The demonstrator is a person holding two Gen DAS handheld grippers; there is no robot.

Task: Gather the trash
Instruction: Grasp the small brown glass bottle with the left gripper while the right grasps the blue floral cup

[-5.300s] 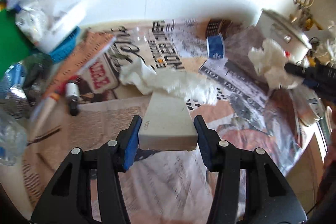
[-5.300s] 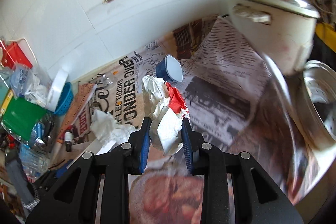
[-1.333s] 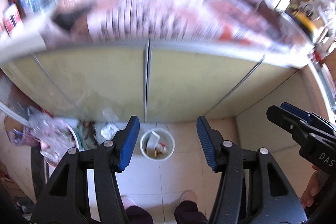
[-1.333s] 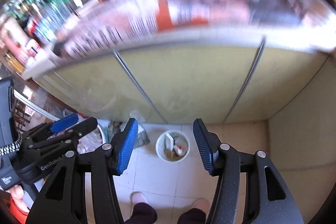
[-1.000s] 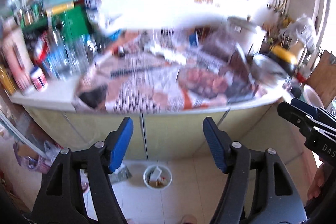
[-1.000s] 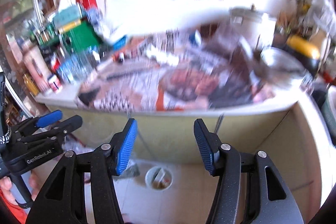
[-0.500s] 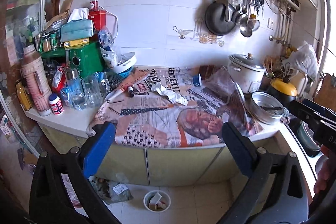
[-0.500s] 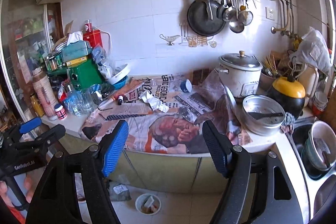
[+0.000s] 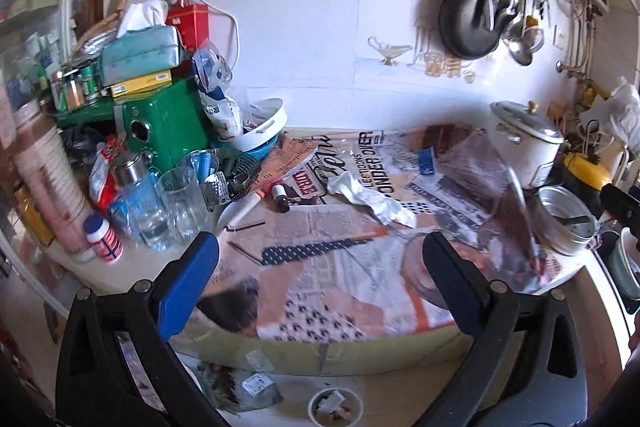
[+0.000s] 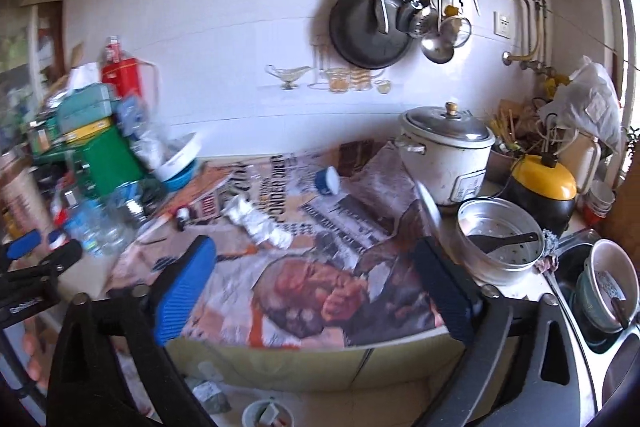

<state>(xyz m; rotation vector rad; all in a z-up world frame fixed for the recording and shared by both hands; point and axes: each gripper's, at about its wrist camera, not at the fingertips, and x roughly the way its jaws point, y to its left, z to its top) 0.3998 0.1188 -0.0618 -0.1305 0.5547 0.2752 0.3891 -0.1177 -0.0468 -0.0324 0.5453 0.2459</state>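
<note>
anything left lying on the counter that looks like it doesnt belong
Yes: a crumpled white tissue lies loose on the newspaper mid-counter, and a small blue cup lies tipped on its side behind it, toward the rice cooker.

A cluttered home kitchen; a black pan [image 10: 370, 31] and ladles [image 10: 436, 43] hang on the tiled wall; a rice cooker [image 10: 446, 155] stands on the newspaper-covered counter [image 10: 320, 267]; a sink [image 10: 572, 267] holds bowls.

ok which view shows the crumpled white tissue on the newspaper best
The left wrist view: the crumpled white tissue lies sharp and unobstructed on the newspaper, with its folds readable. In the right wrist view the same tissue appears smaller and smeared by motion blur, though still fully in view.
</note>
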